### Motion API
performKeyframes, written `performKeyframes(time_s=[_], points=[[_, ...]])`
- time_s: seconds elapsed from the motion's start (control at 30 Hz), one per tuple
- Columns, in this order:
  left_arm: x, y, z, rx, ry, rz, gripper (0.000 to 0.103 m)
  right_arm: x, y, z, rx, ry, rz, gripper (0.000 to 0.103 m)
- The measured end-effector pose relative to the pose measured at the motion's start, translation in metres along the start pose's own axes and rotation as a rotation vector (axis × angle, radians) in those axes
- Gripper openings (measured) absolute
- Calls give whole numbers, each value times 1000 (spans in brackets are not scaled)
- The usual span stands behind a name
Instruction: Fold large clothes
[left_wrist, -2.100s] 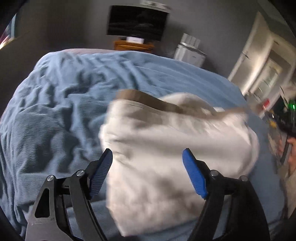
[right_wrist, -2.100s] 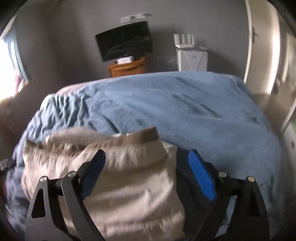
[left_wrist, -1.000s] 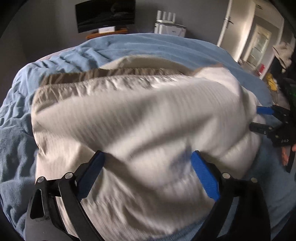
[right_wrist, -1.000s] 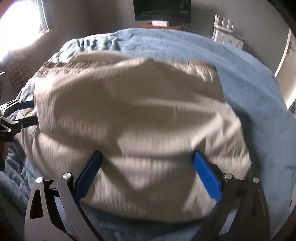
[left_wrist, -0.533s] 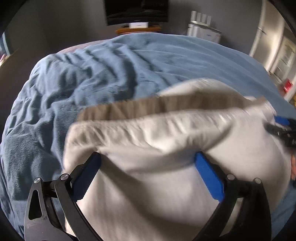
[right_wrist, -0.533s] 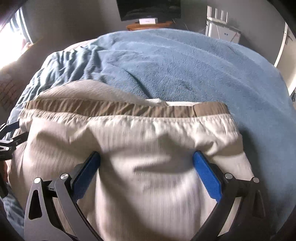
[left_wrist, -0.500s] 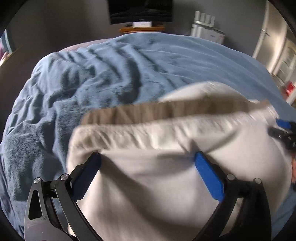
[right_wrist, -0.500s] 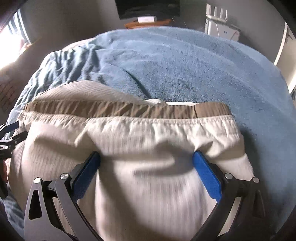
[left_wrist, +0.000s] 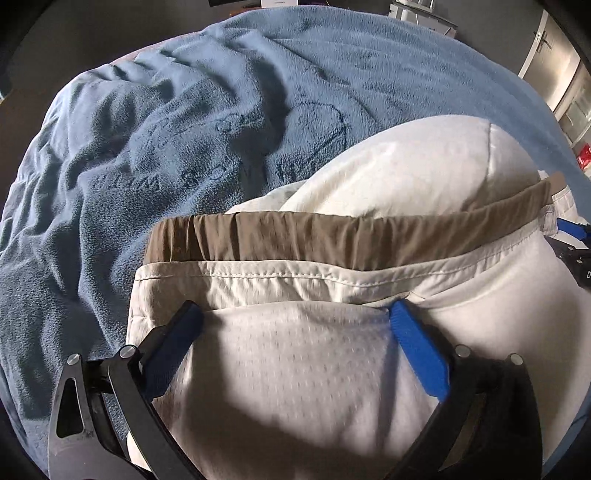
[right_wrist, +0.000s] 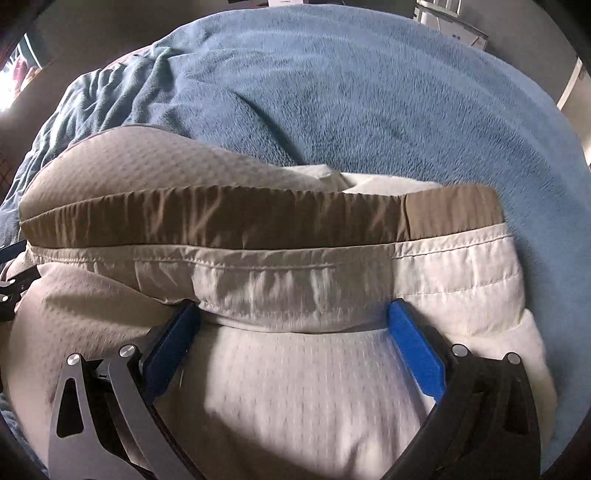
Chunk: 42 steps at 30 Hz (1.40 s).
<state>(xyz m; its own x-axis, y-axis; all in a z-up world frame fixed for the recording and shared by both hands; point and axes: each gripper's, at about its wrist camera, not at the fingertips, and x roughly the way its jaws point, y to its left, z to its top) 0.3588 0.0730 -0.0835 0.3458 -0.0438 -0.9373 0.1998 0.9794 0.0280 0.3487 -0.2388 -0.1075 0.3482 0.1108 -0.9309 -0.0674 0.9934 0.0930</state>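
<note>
A cream garment (left_wrist: 406, 173) with a tan waistband (left_wrist: 332, 240) lies bunched on the blue blanket (left_wrist: 147, 147). My left gripper (left_wrist: 294, 308) hovers over its near part, jaws wide open, and cloth spans the gap without being pinched. The right wrist view shows the same garment (right_wrist: 295, 387) and waistband (right_wrist: 221, 218) on the blanket (right_wrist: 369, 92). There my right gripper (right_wrist: 293, 306) is also open, with cloth lying between its blue pads (right_wrist: 413, 343). At the right edge of the left wrist view the right gripper (left_wrist: 572, 240) is visible beside the garment.
The blanket covers the whole bed and is rumpled on the left (left_wrist: 92, 184). A white appliance (left_wrist: 424, 14) stands past the far edge, a pale door (left_wrist: 554, 62) is at the right, and a bright window (right_wrist: 14, 74) is at the left.
Both grippers have sunk toward the bed and tipped further down. The garment has settled onto the blanket, and its waistband now lies just beyond the fingertips.
</note>
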Motion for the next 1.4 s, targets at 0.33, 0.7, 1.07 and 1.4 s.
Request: performKeyframes(time_s=[0.33, 0.7, 1.07, 1.4], points=[[18, 0, -1, -1, 6, 1, 98, 13, 2, -7, 1, -5, -23, 97], [22, -6, -10, -2, -7, 6, 98, 18, 4, -17, 9, -25, -30, 97], [26, -2, -13, -14, -21, -13, 98, 19, 1, -20, 15, -31, -21, 97], [26, 1, -15, -21, -37, -23, 98, 19, 0, -22, 19, -40, -18, 97]])
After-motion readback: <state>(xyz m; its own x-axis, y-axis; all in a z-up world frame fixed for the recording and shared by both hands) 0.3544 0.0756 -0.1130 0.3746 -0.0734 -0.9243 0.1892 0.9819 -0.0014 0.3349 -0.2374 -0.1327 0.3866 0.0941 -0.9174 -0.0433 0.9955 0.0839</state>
